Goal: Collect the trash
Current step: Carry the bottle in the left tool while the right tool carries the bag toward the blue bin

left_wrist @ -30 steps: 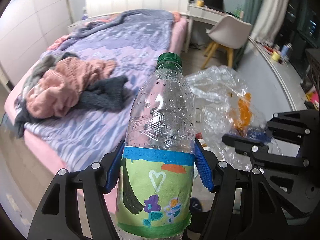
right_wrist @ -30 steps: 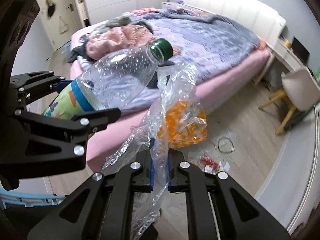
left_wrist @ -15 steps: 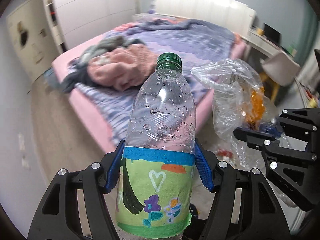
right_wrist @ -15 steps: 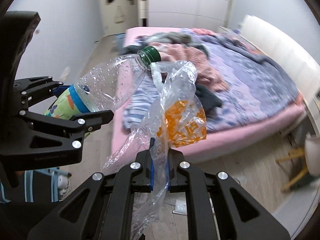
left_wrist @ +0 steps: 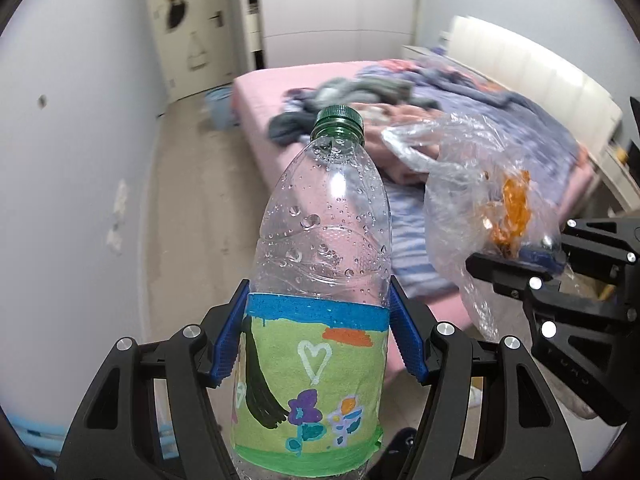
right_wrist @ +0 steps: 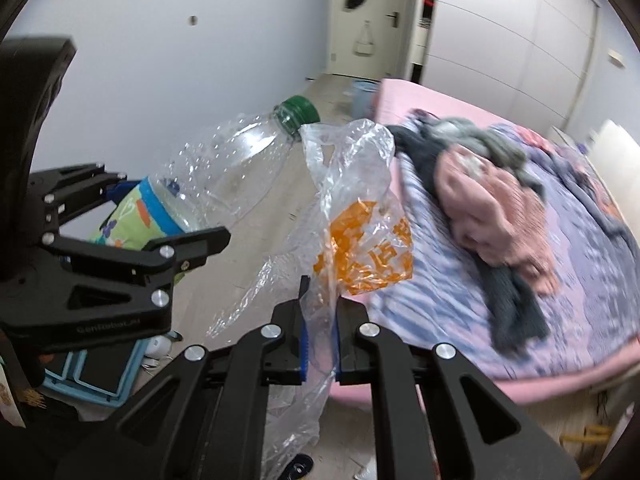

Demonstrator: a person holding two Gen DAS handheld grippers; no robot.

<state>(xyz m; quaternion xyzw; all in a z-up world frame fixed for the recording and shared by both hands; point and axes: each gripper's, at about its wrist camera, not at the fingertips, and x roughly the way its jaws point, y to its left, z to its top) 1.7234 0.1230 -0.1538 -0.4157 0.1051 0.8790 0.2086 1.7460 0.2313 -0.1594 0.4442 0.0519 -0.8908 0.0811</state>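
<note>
clear plastic bottle (left_wrist: 326, 264) and thin plastic bag (right_wrist: 352, 224) being held up in a bedroom

left gripper (left_wrist: 318, 340) is clamping its blue-padded jaws on the bottle's painted label, green cap (left_wrist: 338, 117) pointing away; right gripper (right_wrist: 320, 332) is pinching the bag with jaws closed on it, just beside the bottle; both are hanging above the floor (right_wrist: 256, 236) near the pink bed (left_wrist: 400, 264)

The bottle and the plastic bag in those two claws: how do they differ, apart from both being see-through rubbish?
The bottle is stiff and keeps its shape; the plastic bag is limp and crumpled. The bottle has a green cap and a painted paper band; the bag has orange print. The left claw stands wide around the bottle's band, while the right claw pinches the bag nearly shut. Both are clear plastic, held in the air.
</note>
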